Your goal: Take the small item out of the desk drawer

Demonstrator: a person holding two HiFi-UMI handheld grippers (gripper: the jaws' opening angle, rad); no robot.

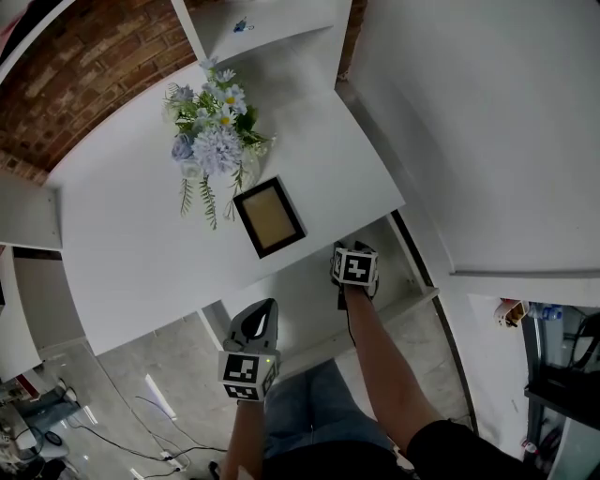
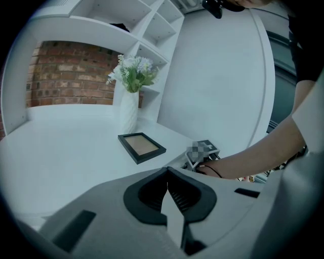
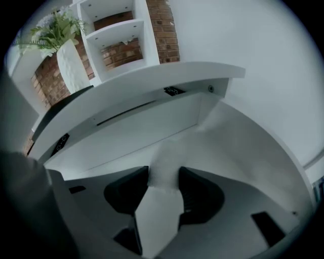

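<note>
The white desk's drawer stands pulled out under the desk's near edge. My right gripper reaches into it at the right; its jaw tips are hidden under the desk edge in the head view. In the right gripper view that gripper is shut on a small white item, just above the drawer floor. My left gripper hovers at the drawer's left front. In its own view the left gripper is shut with nothing between the jaws. The right gripper's cube shows past the desk edge.
On the desk top lie a black picture frame and a white vase of flowers. White shelves stand at the back, a white wall on the right. The desk underside hangs close over the drawer.
</note>
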